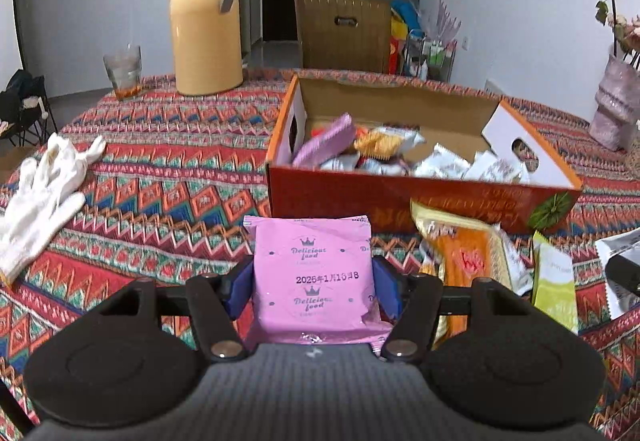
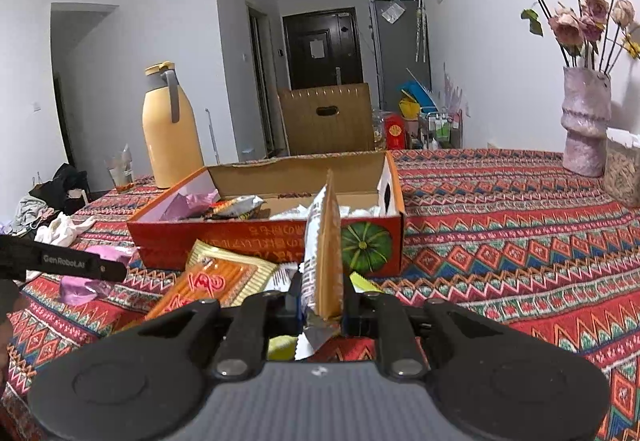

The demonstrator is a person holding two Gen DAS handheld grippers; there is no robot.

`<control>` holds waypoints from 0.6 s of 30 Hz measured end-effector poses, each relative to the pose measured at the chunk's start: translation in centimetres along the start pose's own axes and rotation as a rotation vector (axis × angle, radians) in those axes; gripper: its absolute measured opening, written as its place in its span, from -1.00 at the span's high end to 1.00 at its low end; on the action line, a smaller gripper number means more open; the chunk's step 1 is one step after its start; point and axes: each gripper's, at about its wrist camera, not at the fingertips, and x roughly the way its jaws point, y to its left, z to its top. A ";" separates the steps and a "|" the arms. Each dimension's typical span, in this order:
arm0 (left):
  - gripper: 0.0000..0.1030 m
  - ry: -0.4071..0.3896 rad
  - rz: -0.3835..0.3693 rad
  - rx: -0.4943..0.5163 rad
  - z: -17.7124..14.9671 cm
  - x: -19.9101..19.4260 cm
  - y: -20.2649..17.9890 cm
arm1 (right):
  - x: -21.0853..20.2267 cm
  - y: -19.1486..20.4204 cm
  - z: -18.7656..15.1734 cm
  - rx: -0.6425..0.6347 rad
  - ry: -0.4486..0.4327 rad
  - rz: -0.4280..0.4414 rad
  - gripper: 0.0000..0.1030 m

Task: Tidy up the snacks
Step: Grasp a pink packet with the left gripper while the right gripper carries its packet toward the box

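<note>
Pink "Delicious food" packet (image 1: pixel 314 277) dated 2026, left claw (image 1: pixel 308 291) gripping

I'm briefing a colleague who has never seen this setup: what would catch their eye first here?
Probably the pink snack packet clamped flat in the left gripper, right in front of the open orange box already holding snacks. Next, the brown-and-white packet standing on edge in the shut right gripper. Behind, a tall yellow thermos jug stands on the bright patterned tablecloth.
</note>
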 end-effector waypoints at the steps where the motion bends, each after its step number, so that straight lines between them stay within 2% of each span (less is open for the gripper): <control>1: -0.22 -0.008 -0.002 0.001 0.3 -0.1 0.0 | 0.1 0.1 0.2 -0.003 -0.003 0.000 0.70; 18: -0.22 -0.105 -0.034 0.001 6.2 -0.1 -0.9 | 4.2 1.1 5.0 -0.047 -0.054 -0.012 0.70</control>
